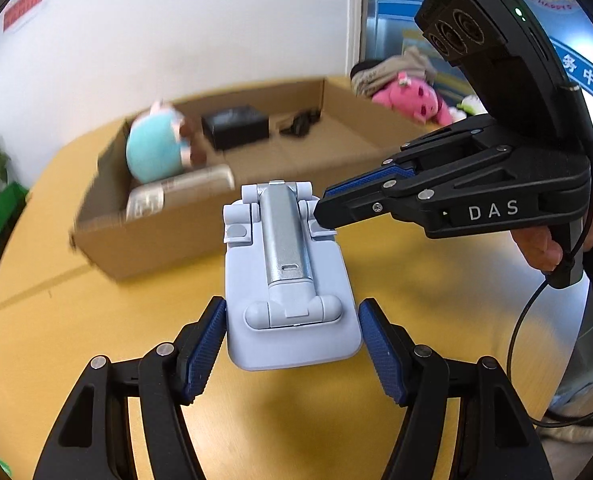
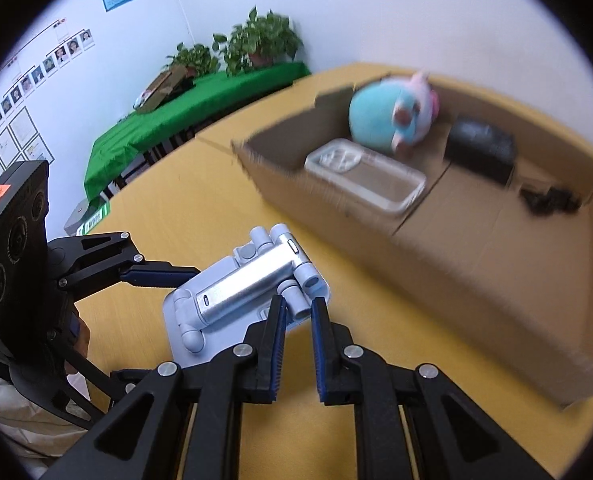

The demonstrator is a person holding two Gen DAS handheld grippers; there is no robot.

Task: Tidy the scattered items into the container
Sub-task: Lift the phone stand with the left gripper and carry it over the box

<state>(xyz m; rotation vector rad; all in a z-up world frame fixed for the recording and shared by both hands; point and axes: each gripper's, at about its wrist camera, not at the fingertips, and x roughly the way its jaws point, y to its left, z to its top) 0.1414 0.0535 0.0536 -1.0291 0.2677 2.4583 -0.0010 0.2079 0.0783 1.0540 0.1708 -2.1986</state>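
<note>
1. Both grippers are holding one pale blue folding phone stand (image 1: pixel 288 276) above the yellow table (image 1: pixel 96 320). The left gripper (image 1: pixel 292 344) is clamping its blue pads against the two long sides of the stand's base plate.
2. Coming in from the side, the right gripper (image 2: pixel 298 344) is pinching the stand's hinged far end, its fingers drawn almost together on a small knuckle there.
3. A hand (image 1: pixel 544 248) is gripping the right gripper's handle.
4. Beyond the stand, an open cardboard box (image 2: pixel 476 280) is sitting on the table, near but not touching.
5. Inside the box a turquoise plush toy (image 2: pixel 388 116), a clear phone case (image 2: pixel 368 176), a black box (image 2: pixel 482 152) and what may be a dark cable (image 2: pixel 548 198), too blurred to be sure, are lying.
</note>
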